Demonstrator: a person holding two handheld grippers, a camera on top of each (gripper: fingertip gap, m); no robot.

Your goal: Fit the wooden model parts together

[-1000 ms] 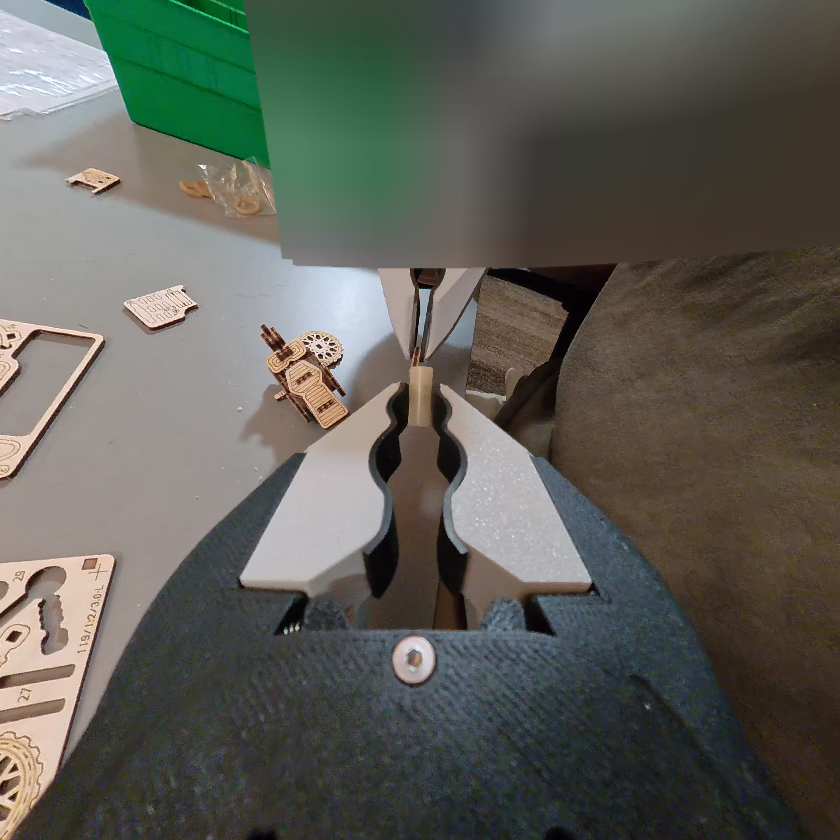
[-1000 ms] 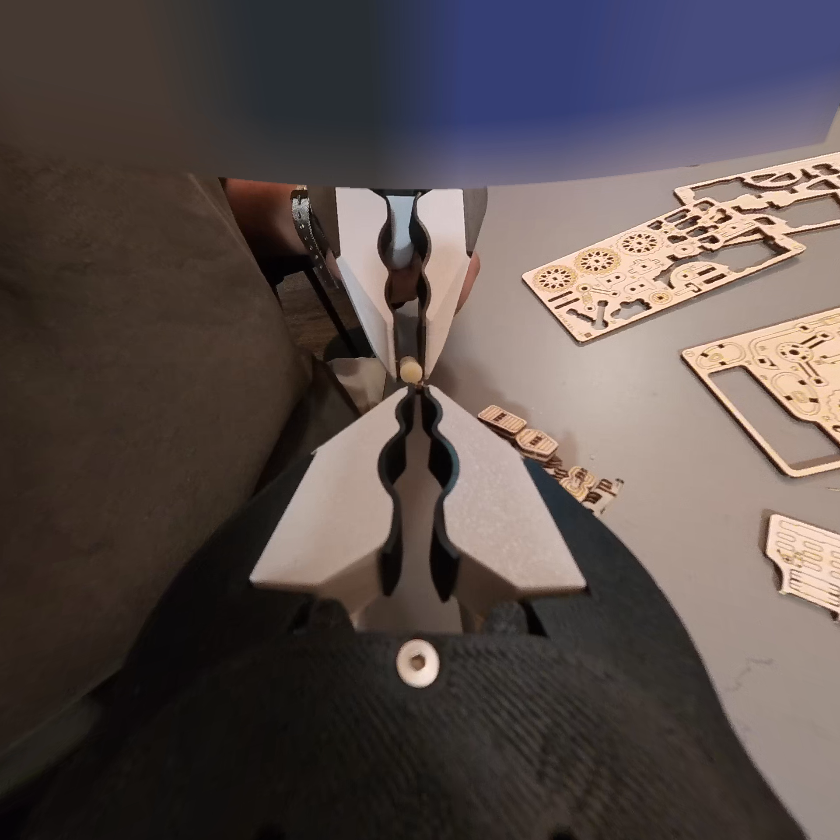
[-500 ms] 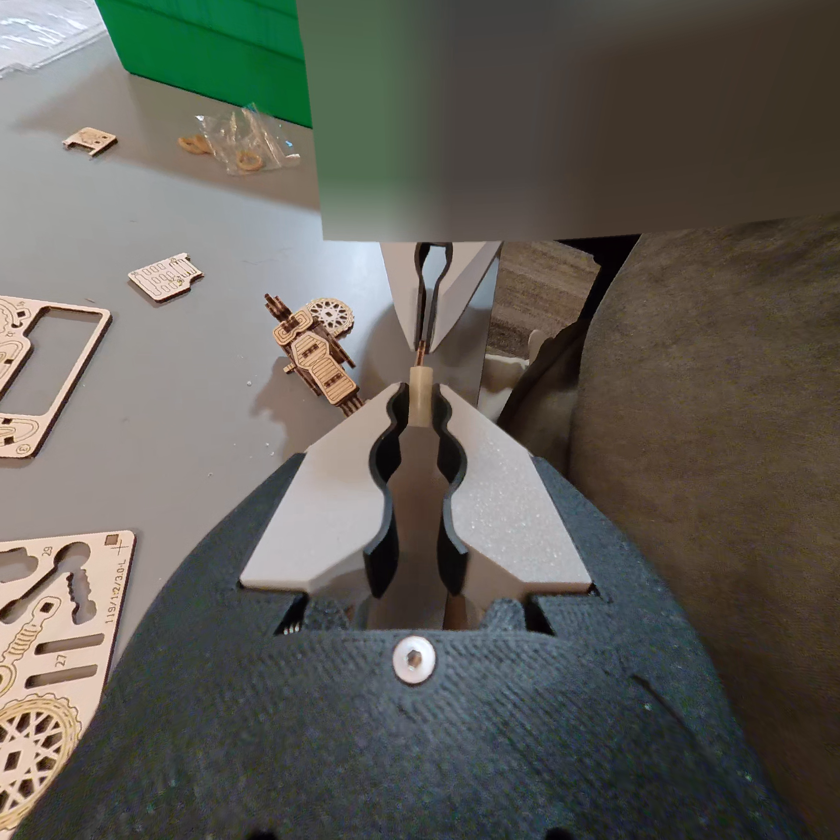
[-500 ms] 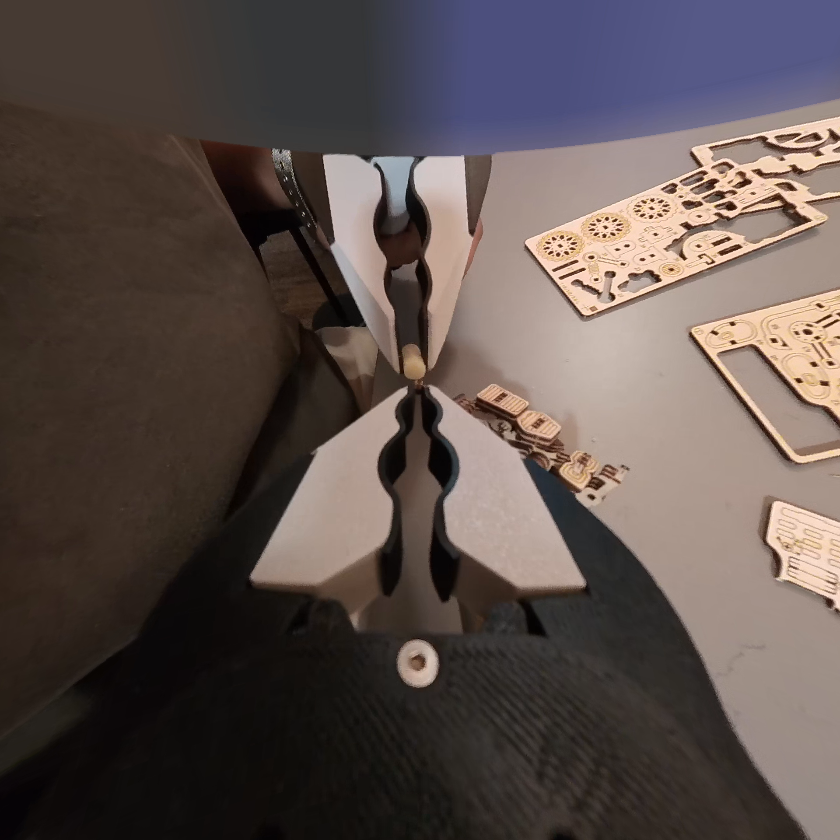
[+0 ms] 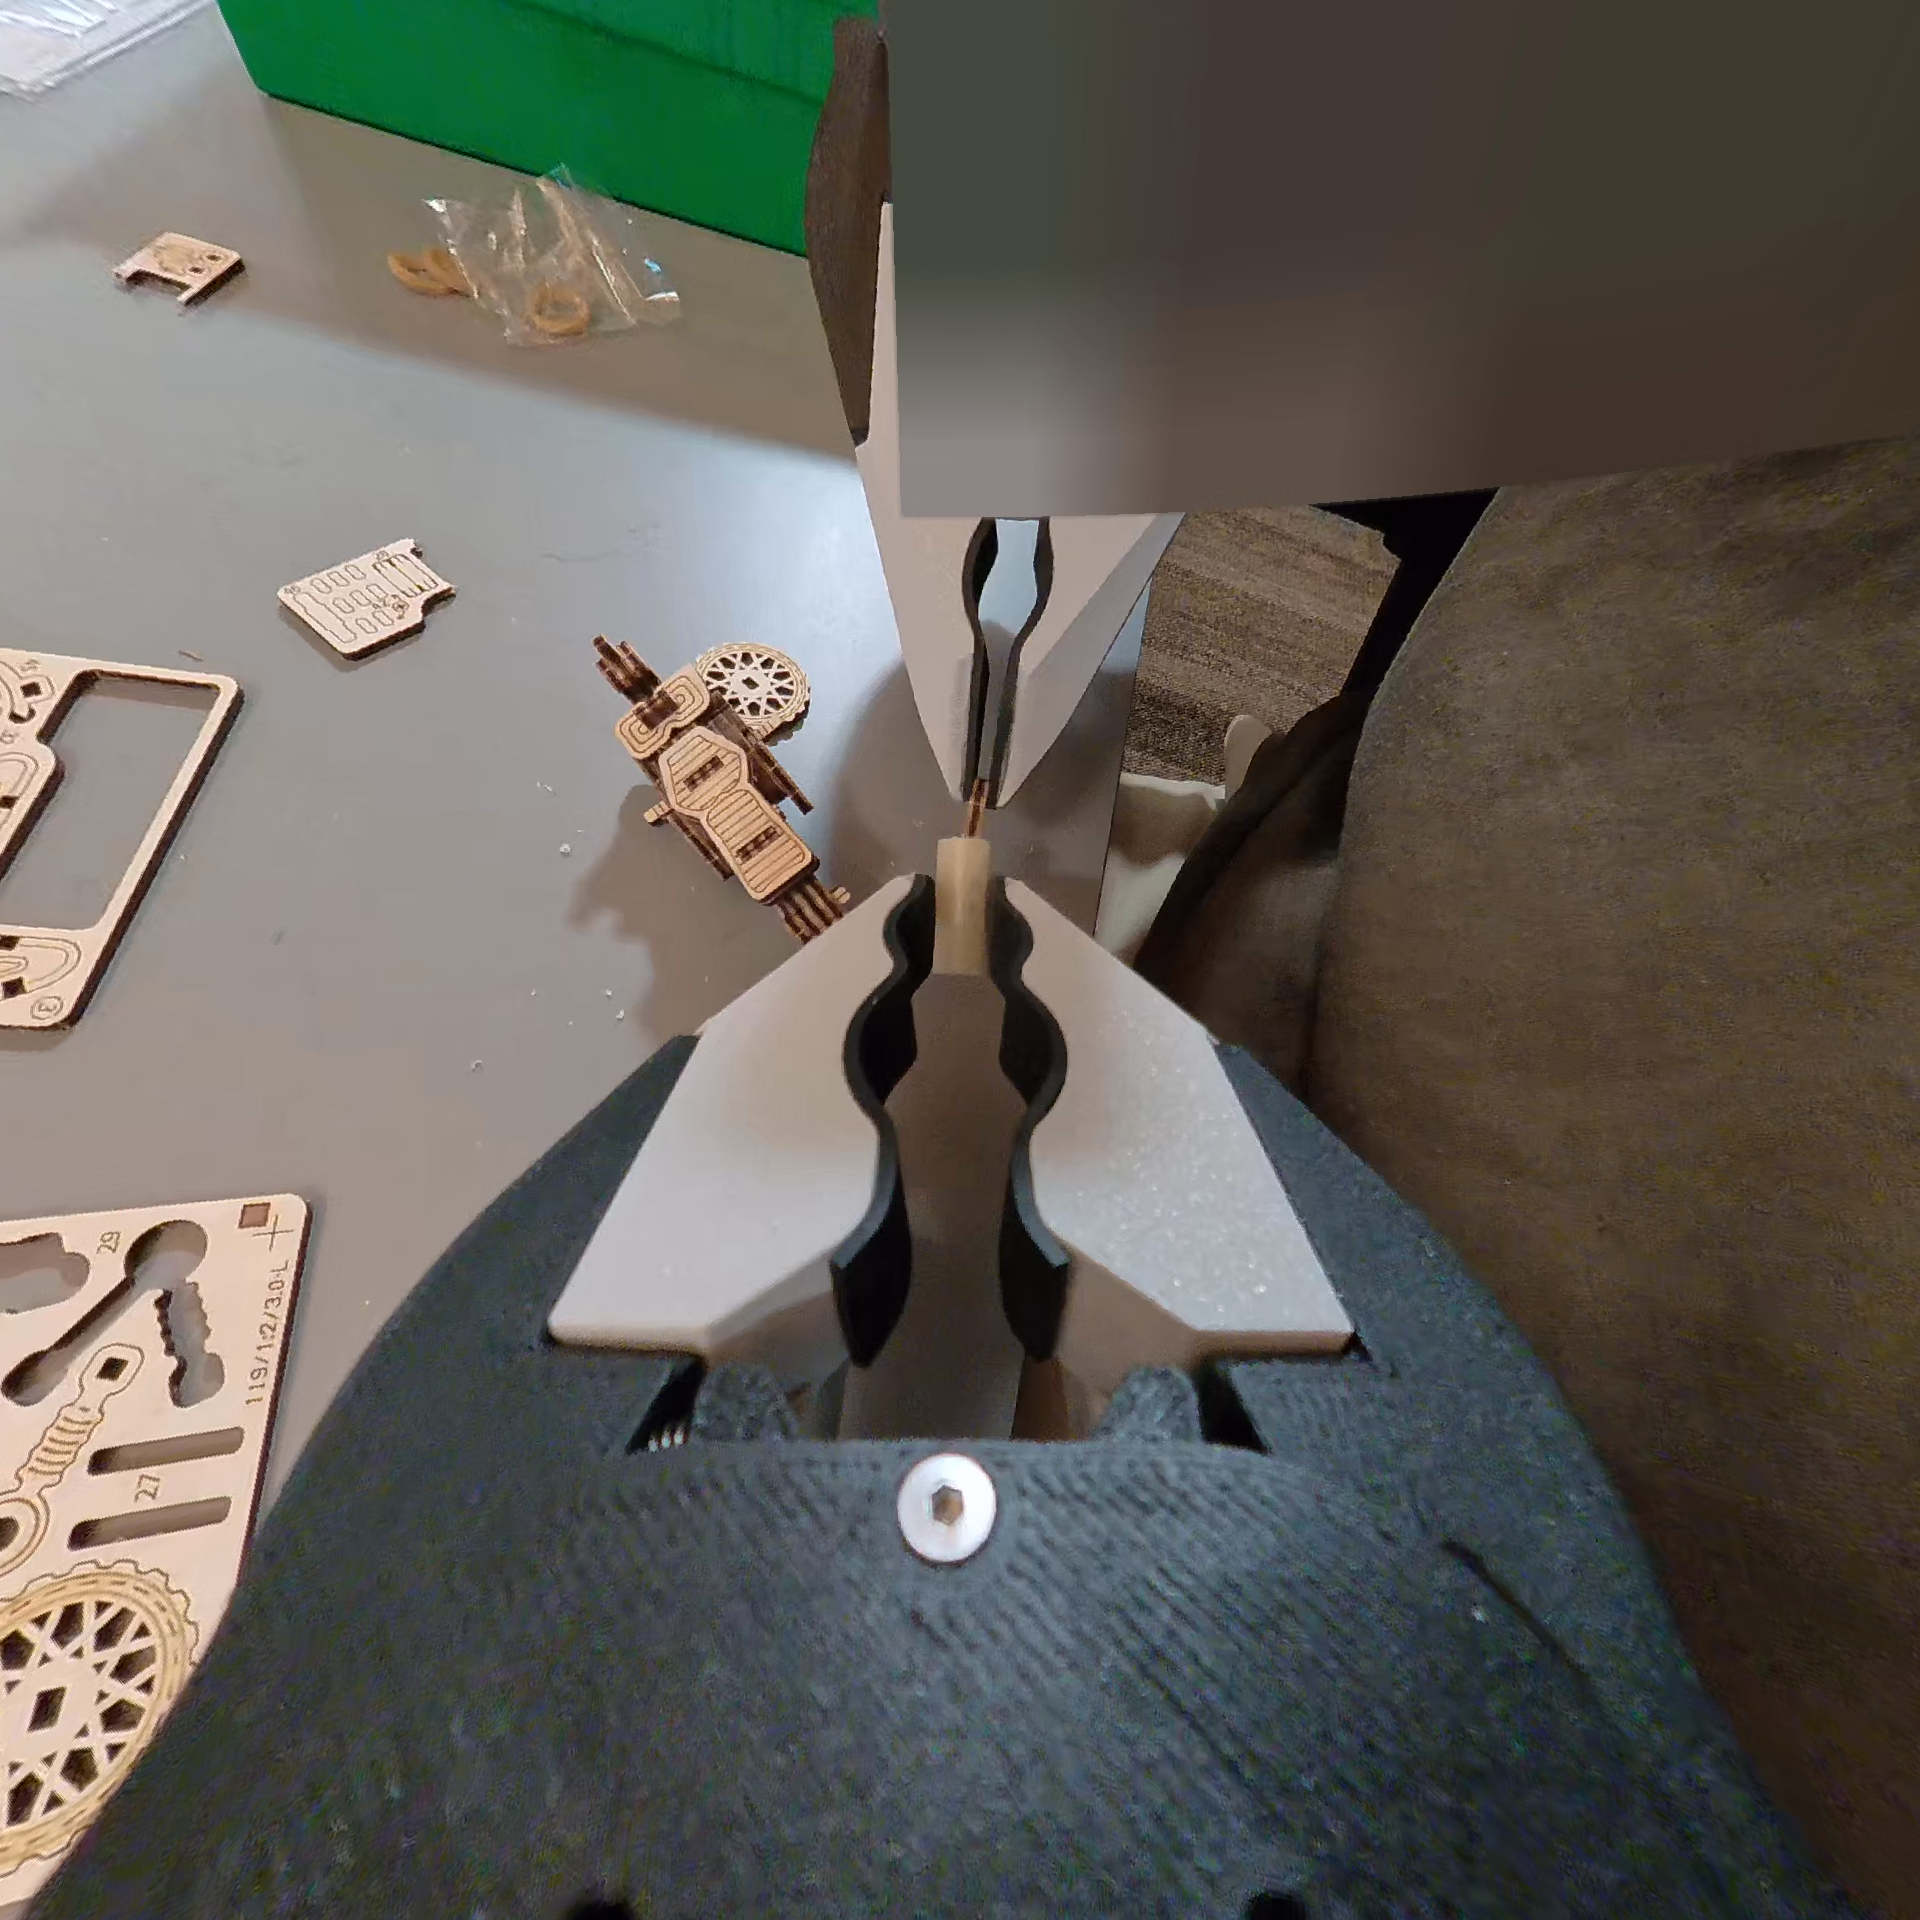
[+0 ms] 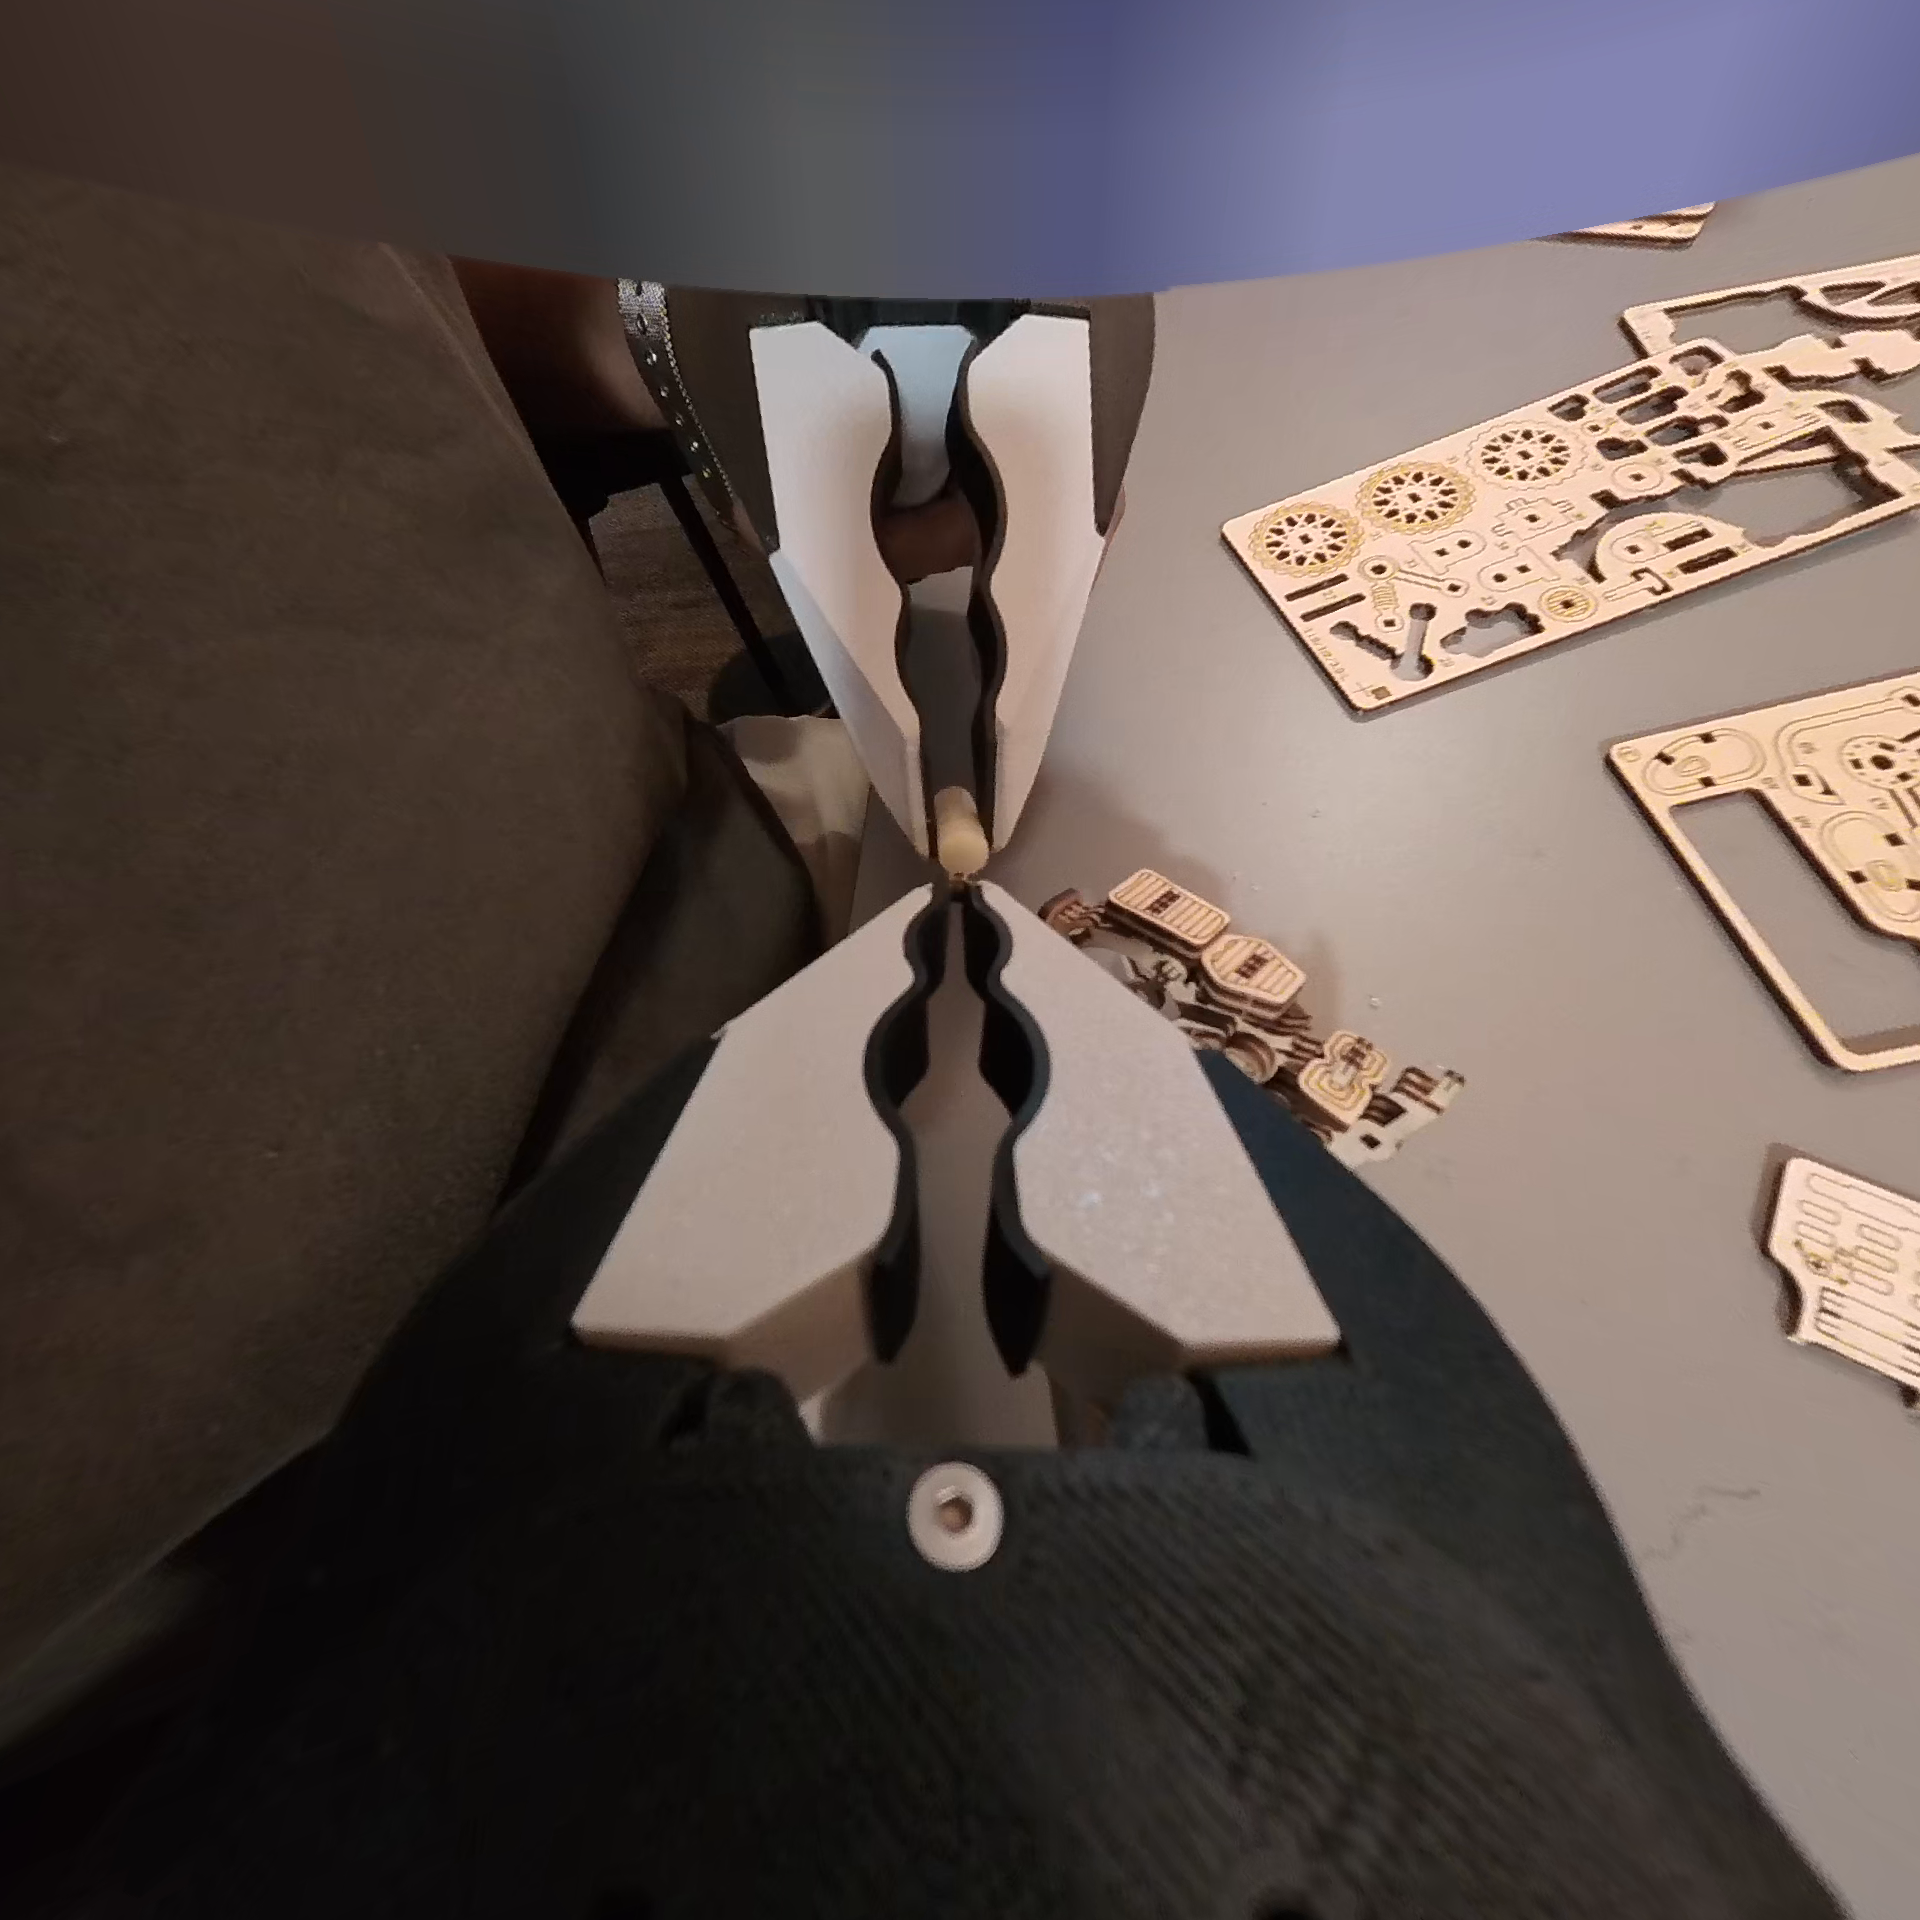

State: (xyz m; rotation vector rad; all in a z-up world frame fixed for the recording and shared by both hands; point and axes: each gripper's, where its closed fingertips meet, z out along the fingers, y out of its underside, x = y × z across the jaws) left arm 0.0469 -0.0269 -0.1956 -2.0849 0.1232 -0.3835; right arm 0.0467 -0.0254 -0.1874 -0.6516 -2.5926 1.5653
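Your grey table (image 5: 343, 1039) carries laser-cut wooden part sheets (image 6: 1558, 530), a half-built wooden model (image 5: 717, 800), a clear bag of rubber bands (image 5: 540, 270) and a green bin (image 5: 540, 94) at the far side. You hold both grippers tip to tip above the table's near edge, close to your dark-clothed lap. Your left gripper (image 5: 961, 904) is clamped on a pale cream peg (image 5: 961, 899); your right gripper (image 6: 951, 909) pinches a thin wooden piece (image 5: 975, 816) whose end sits just at the peg's tip. The model lies just left of the meeting point, with bare table around it.
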